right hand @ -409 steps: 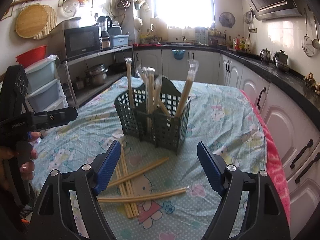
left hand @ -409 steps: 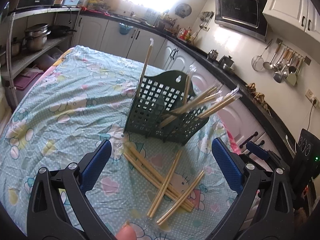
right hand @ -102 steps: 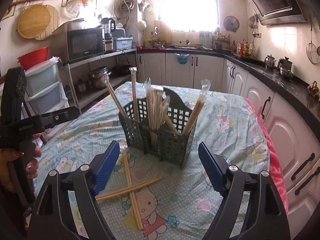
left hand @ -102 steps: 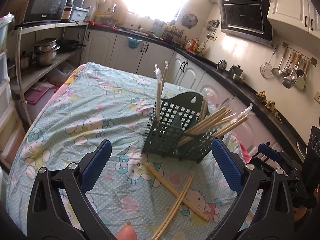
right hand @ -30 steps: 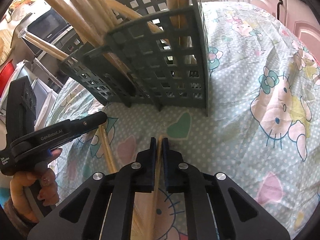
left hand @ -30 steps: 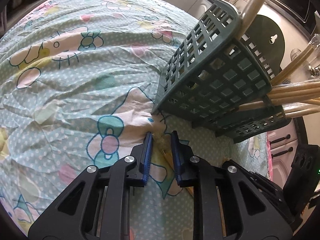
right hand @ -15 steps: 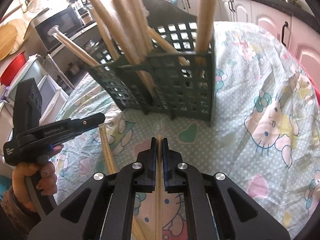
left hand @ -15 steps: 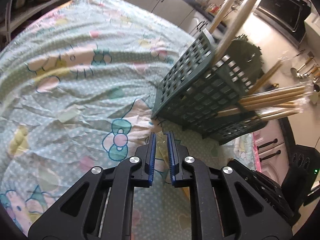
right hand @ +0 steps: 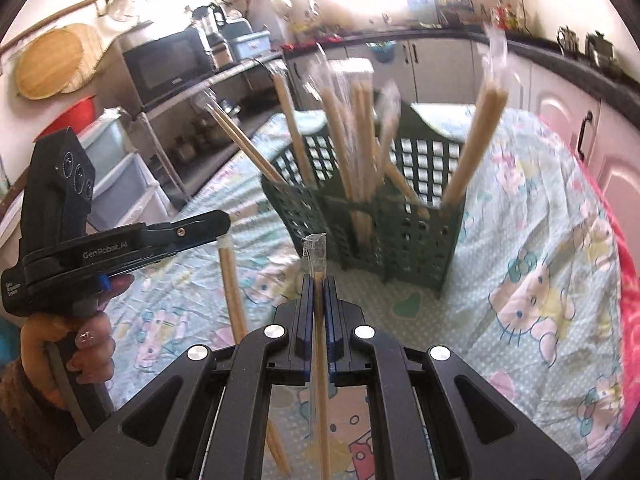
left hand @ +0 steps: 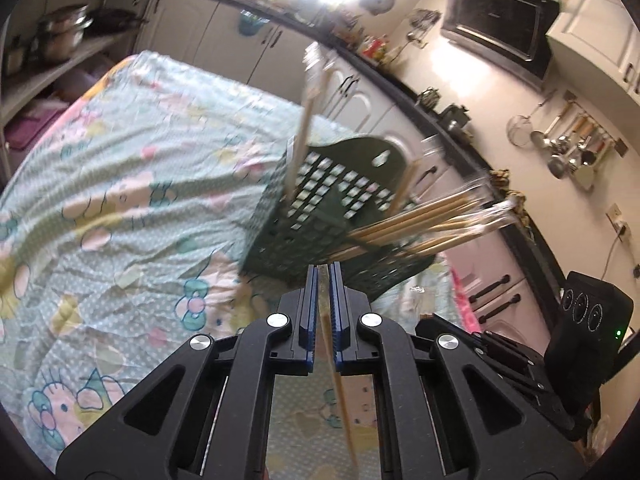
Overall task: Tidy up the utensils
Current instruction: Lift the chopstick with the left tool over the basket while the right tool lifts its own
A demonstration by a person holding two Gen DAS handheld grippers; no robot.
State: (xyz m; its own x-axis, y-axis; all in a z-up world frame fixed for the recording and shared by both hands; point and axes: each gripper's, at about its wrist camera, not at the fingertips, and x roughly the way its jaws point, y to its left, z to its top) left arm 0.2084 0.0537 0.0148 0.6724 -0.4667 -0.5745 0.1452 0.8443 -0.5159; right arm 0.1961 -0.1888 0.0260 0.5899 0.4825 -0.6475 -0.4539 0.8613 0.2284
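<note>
Both tools have risen off the worktop, the left tool (left hand: 323, 276) and right tool (right hand: 316, 288) each clamped on wrapped chopsticks (right hand: 319, 360), poised near the green basket (right hand: 412, 232), needing tipping upright into a compartment.

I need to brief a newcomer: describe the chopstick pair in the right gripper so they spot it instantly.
Find the green slotted basket on the cartoon-print tablecloth. Directly before it, the right gripper clamps one wrapped chopstick pair. Unlike the pairs standing in the basket, its clear wrapper tip pokes just above blue pads.
</note>
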